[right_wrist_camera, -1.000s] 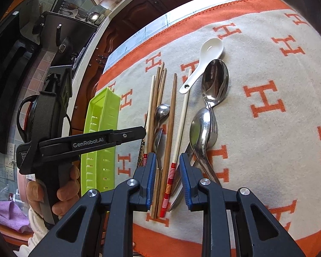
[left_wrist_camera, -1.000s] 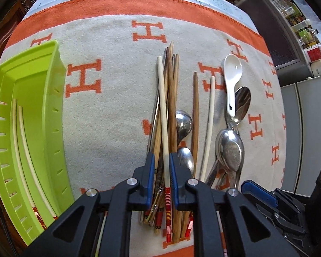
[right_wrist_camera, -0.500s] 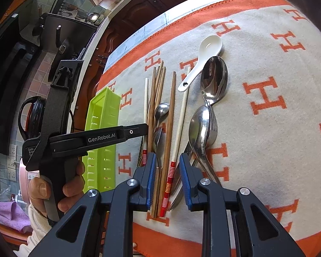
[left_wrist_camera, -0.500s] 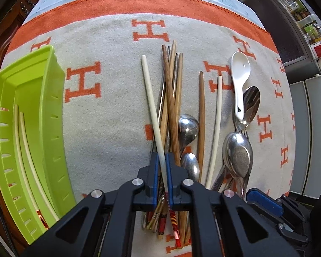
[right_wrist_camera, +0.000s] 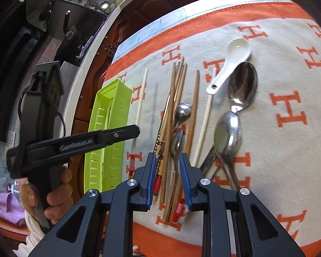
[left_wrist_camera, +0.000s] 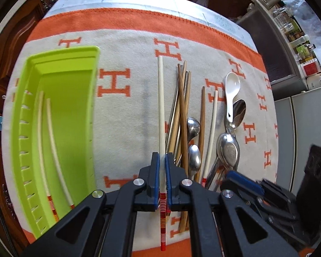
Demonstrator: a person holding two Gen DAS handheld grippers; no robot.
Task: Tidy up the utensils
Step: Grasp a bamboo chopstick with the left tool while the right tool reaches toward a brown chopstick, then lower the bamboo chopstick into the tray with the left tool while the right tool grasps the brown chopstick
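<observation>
My left gripper (left_wrist_camera: 162,165) is shut on a white chopstick (left_wrist_camera: 160,107) with a red-striped end, holding it above the blanket between the pile and the green tray (left_wrist_camera: 60,53). Two matching white chopsticks (left_wrist_camera: 51,139) lie in the tray. The right wrist view shows the same held chopstick (right_wrist_camera: 141,98) sticking out past the left gripper (right_wrist_camera: 117,135), with a hand (right_wrist_camera: 53,194) on its handle. Several wooden chopsticks (left_wrist_camera: 183,107), another white chopstick (left_wrist_camera: 211,132), metal spoons (left_wrist_camera: 228,150) and a white ceramic spoon (left_wrist_camera: 232,90) lie to the right. My right gripper (right_wrist_camera: 167,165) stands open over the wooden chopsticks (right_wrist_camera: 171,111).
An orange-and-cream blanket (left_wrist_camera: 126,128) covers the table. The tray (right_wrist_camera: 117,90) lies along its left edge, near the drop to dark wooden cabinets (right_wrist_camera: 152,2). A big metal spoon (right_wrist_camera: 242,85) lies beside the ceramic spoon (right_wrist_camera: 229,64). Grey appliances (left_wrist_camera: 306,128) stand to the right.
My left gripper closed on the white chopstick, lifted it out of the pile and carried it left toward the tray. The right gripper shifted slightly over the pile, jaws unchanged.
</observation>
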